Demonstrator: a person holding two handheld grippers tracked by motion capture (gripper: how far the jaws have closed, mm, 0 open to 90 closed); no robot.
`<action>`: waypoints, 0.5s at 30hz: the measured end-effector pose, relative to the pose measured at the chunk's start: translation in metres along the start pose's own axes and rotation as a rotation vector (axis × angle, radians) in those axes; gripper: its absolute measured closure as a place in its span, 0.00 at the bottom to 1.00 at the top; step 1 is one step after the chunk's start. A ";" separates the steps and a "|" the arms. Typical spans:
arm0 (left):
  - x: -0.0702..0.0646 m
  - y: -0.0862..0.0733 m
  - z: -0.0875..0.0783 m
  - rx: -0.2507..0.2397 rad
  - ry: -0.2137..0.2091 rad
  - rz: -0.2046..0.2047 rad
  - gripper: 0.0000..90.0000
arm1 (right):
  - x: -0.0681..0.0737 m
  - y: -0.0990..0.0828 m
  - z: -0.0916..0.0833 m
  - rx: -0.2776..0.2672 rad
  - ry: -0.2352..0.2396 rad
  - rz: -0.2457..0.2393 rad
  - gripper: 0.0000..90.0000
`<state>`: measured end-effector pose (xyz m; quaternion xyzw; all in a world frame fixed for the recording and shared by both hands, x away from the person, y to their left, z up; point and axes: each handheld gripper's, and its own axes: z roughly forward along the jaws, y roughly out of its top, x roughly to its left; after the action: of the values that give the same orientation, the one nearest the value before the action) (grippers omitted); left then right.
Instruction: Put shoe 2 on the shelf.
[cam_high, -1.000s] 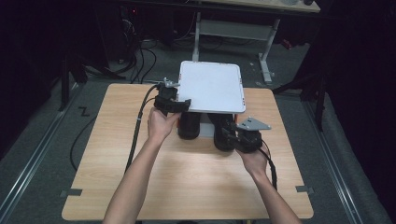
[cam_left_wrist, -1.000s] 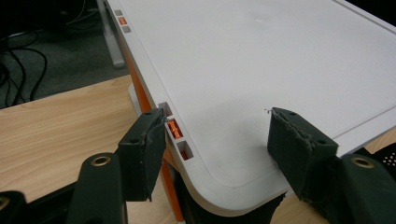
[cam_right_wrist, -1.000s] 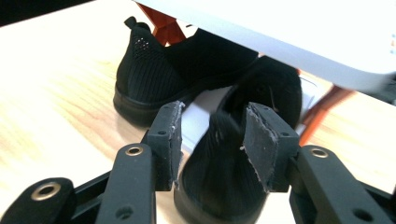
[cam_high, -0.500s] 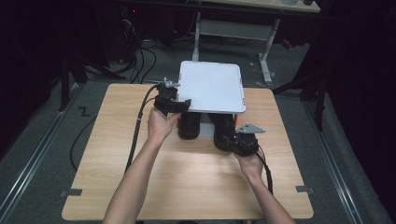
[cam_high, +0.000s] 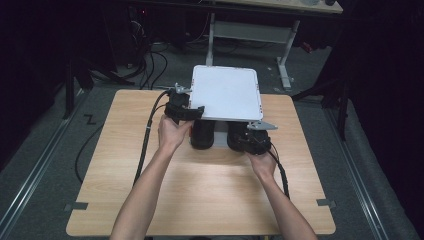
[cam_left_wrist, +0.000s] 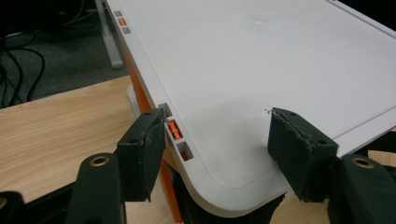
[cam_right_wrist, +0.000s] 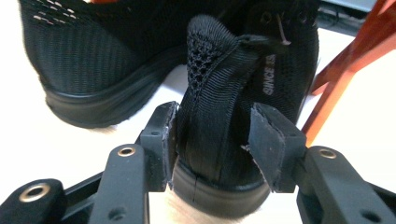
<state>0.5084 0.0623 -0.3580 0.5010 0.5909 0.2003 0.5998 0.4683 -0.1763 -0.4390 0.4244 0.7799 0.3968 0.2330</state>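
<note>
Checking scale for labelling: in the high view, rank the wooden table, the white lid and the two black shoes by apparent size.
1. wooden table, largest by far.
2. white lid.
3. The left shoe and right shoe: mostly hidden under the lid, so they cannot be ranked against each other.

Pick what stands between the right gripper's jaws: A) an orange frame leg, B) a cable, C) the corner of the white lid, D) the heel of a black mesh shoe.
D: in the right gripper view the black mesh shoe has its heel between the jaws of the right gripper, which have just been opening.
</note>
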 end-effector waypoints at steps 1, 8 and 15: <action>0.000 0.000 0.000 0.003 0.003 -0.002 0.37 | -0.001 -0.001 -0.004 -0.009 0.005 0.004 0.58; 0.004 0.003 -0.012 -0.050 -0.003 -0.042 0.30 | -0.016 -0.022 -0.044 -0.045 0.052 0.014 0.67; 0.012 0.002 -0.040 -0.069 -0.035 -0.050 0.30 | -0.036 -0.048 -0.072 -0.058 0.051 0.064 0.69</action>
<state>0.4751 0.0881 -0.3545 0.4685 0.5853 0.1969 0.6318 0.4135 -0.2527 -0.4358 0.4318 0.7599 0.4372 0.2123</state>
